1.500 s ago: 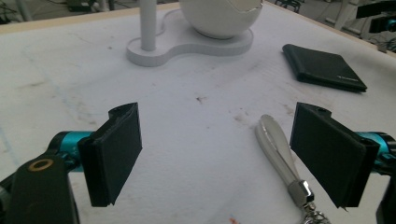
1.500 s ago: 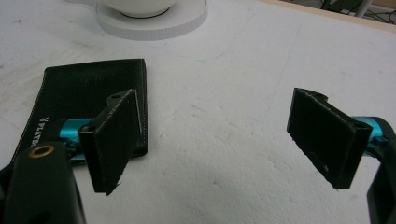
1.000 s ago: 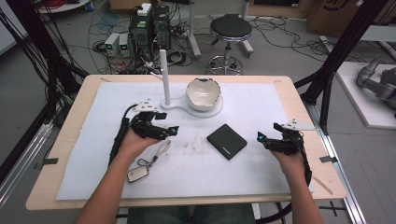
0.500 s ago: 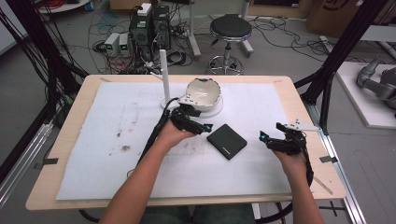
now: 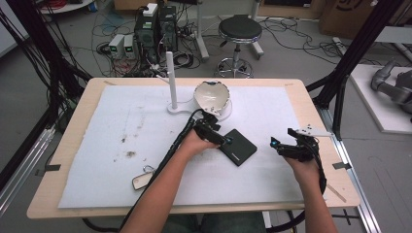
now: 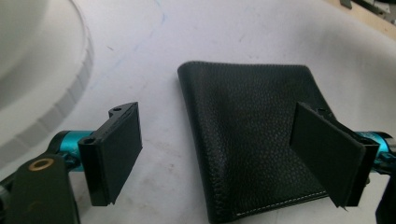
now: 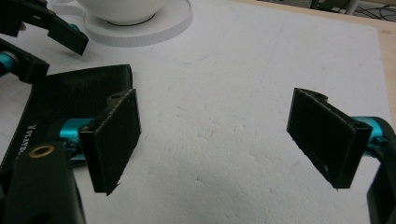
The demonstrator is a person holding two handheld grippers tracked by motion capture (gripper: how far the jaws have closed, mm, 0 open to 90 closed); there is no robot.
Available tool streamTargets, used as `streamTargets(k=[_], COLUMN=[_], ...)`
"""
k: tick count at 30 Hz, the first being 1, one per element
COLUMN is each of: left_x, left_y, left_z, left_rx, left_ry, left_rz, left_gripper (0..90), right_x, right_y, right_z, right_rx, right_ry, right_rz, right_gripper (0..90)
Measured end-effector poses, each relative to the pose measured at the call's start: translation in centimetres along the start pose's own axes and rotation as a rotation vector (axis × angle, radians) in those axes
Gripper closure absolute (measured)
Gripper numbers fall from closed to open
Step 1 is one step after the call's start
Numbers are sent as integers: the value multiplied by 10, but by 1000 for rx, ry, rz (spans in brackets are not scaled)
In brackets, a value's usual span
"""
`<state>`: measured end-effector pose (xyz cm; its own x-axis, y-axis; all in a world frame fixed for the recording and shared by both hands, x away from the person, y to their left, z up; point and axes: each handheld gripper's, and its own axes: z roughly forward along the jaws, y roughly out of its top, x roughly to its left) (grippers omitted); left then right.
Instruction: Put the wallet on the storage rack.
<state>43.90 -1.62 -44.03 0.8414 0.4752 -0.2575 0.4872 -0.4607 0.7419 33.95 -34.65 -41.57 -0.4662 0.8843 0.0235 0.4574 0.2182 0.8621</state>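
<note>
Currently, seen from above:
Wallet: a black leather wallet (image 5: pixel 237 146) lies flat and closed on the white mat (image 5: pixel 121 145), in front of the white bowl (image 5: pixel 212 95).
Left gripper: the left gripper (image 6: pixel 229 156) hangs just over the wallet, jaws spread wide and holding nothing; one jaw sits over the leather, the other over bare mat beyond its folded edge.
Key relation: the wallet lies straight ahead between those jaws, and the fold runs away from the gripper.
Right gripper: the right gripper (image 7: pixel 224 140) waits to the wallet's right, near but apart, jaws also spread and unloaded.
Nearer hand: the left.
</note>
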Motion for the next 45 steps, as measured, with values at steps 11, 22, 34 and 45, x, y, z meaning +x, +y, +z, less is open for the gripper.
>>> streamTargets(k=[11,22,34,45], left_x=[-7,-9,-12,-17], left_y=[-1,-8,-9,4], left_z=[9,7,-1,-34], left_rx=[46,6,-42,-130], left_ry=[49,-13,17,-21], left_rz=[26,-1,56,62], left_gripper=[263,531,809,820], right_x=[1,2,1,0], right_y=[0,0,-1,-2], right_z=[1,0,-1,0], right_rx=[5,9,7,9], right_ry=[-3,-6,-8,-10], right_rz=[-9,-9,-6,-4], right_gripper=[176,176,176,176])
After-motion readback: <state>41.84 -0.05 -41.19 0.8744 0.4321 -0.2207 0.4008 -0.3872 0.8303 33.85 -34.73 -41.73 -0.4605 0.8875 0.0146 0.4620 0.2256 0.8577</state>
